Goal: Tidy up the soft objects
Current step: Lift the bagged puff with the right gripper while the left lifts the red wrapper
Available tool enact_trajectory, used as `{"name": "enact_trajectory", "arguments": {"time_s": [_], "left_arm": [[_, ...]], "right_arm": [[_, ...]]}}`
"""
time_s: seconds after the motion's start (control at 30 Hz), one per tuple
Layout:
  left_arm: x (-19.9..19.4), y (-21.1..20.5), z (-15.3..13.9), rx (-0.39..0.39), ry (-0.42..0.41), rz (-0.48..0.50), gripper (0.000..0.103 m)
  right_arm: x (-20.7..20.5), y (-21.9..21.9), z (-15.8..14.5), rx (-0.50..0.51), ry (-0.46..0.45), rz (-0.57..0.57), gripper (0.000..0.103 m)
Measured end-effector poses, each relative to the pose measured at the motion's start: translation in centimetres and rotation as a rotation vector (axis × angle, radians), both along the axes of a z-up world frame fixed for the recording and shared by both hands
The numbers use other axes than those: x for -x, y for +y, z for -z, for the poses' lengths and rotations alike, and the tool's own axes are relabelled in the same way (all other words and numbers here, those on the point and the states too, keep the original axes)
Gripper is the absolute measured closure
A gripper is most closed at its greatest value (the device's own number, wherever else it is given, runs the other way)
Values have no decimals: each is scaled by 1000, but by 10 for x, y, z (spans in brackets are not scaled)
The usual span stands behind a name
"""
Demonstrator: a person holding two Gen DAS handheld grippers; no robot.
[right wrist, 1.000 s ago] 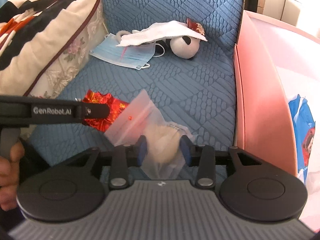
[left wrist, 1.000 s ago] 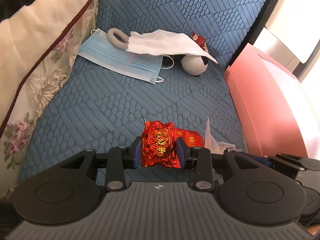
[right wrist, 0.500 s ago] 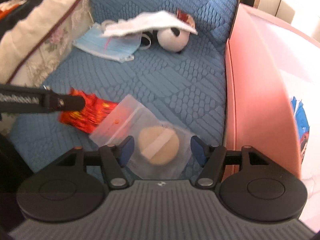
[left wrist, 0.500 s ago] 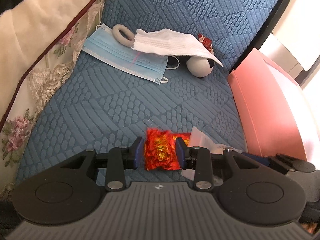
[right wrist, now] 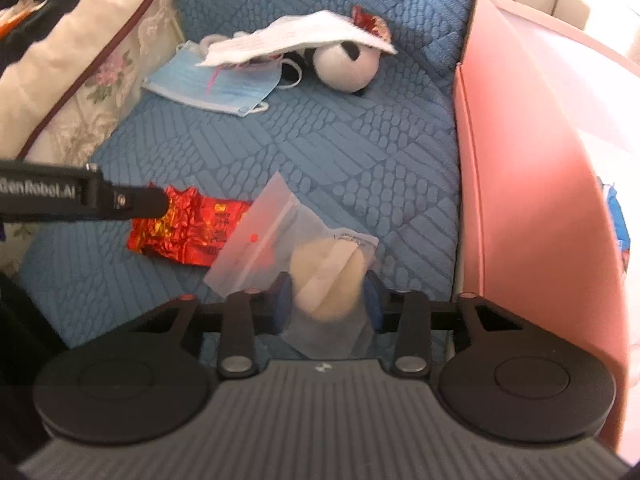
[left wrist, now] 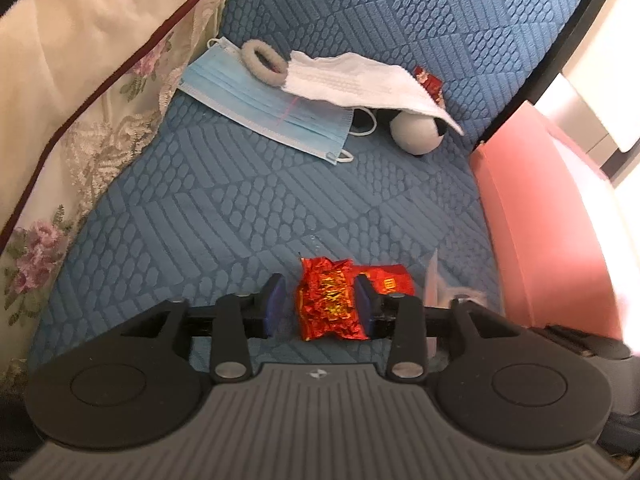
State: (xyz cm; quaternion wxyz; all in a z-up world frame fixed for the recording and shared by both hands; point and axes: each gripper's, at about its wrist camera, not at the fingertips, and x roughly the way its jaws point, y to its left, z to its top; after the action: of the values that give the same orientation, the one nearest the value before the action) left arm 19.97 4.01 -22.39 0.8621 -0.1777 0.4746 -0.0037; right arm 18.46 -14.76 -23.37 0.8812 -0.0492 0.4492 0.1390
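Note:
A crinkled red foil packet (left wrist: pixel 329 300) lies on the blue quilted seat (left wrist: pixel 224 216). My left gripper (left wrist: pixel 318 306) is open around it, the right finger touching the packet and a gap on the left. It also shows in the right wrist view (right wrist: pixel 188 230). My right gripper (right wrist: pixel 326 300) is shut on a clear zip bag with a round beige puff (right wrist: pixel 324 278) inside. At the back lie a blue face mask (left wrist: pixel 264 110), a grey hair tie (left wrist: pixel 264 62), a white cloth (left wrist: pixel 360 84) and a panda plush (right wrist: pixel 346 64).
A pink bin (right wrist: pixel 528 184) stands at the right of the seat, with a blue packet (right wrist: pixel 618 232) inside. A floral cushion and cream blanket (left wrist: pixel 80 92) fill the left side. A second small red packet (left wrist: pixel 429 82) lies by the cloth.
My left gripper has opened and let go of the red packet, which now rests on the seat. My right gripper, open half a second ago, has shut on the puff bag.

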Motion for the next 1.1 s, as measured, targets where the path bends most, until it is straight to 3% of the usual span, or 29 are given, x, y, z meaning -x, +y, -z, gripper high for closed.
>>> {"name": "enact_trajectory", "arguments": {"time_s": [0.03, 0.07, 0.2, 0.57, 0.63, 0.77, 1.1], "left_arm": [[0, -1, 0, -7, -2, 6, 50], [0, -3, 1, -10, -3, 14, 49], [-2, -9, 5, -21, 10, 39, 49], [-6, -16, 16, -35, 16, 62, 49], [-6, -18, 16, -46, 11, 68, 61], [-6, -16, 16, -47, 1, 57, 63], [2, -11, -10, -55, -82, 35, 64]], "right_arm": [[1, 0, -3, 3, -23, 7, 72], [2, 0, -6, 14, -45, 15, 83], [1, -3, -12, -3, -62, 26, 92], [3, -10, -25, -40, -105, 44, 93], [3, -10, -26, -39, -109, 45, 93], [5, -9, -27, -28, -118, 44, 93], [10, -8, -50, 2, -183, 43, 93]]}}
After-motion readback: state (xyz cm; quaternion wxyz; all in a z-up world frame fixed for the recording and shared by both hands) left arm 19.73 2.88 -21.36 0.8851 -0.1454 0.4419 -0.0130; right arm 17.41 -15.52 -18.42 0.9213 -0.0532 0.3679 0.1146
